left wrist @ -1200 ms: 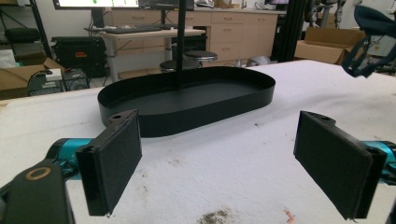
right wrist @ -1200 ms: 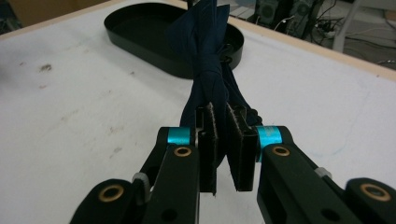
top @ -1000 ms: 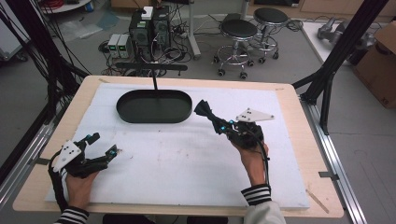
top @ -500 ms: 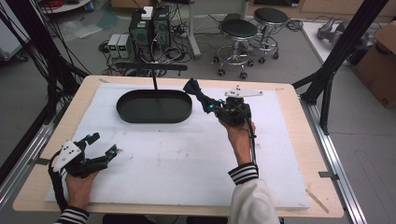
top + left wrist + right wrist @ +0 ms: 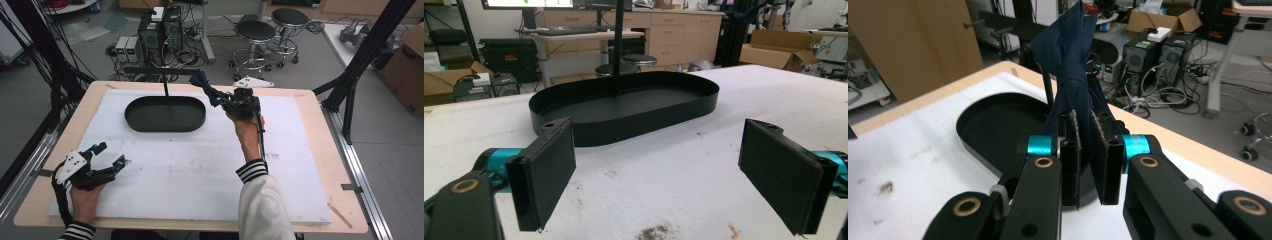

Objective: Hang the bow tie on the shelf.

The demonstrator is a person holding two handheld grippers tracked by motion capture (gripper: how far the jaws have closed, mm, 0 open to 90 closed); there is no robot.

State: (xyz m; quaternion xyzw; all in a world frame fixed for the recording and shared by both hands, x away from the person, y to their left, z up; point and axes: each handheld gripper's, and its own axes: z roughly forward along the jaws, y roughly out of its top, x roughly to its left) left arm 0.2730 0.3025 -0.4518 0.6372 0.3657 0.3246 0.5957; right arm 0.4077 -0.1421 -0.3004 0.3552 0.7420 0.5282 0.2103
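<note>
- Nearest, at the desk's (image 5: 310, 150) near left corner, the left claw (image 5: 111, 156) rests low on the white mat (image 5: 190, 175) with its jaws spread wide and nothing between them; it seems parked clear of the work.
- Farther and to the right, the right claw (image 5: 201, 81) is lifted off the mat, its pads (image 5: 1073, 150) pinched narrow on a dark navy cloth (image 5: 1070, 65), a bunched strip of fabric that stands up beyond the jaws.
- Just beside it on the left lies the black oval tray (image 5: 132, 117), with a thin black post (image 5: 165, 86) rising from its far side; the cloth is probably held high to reach the post's crossbar.
</note>
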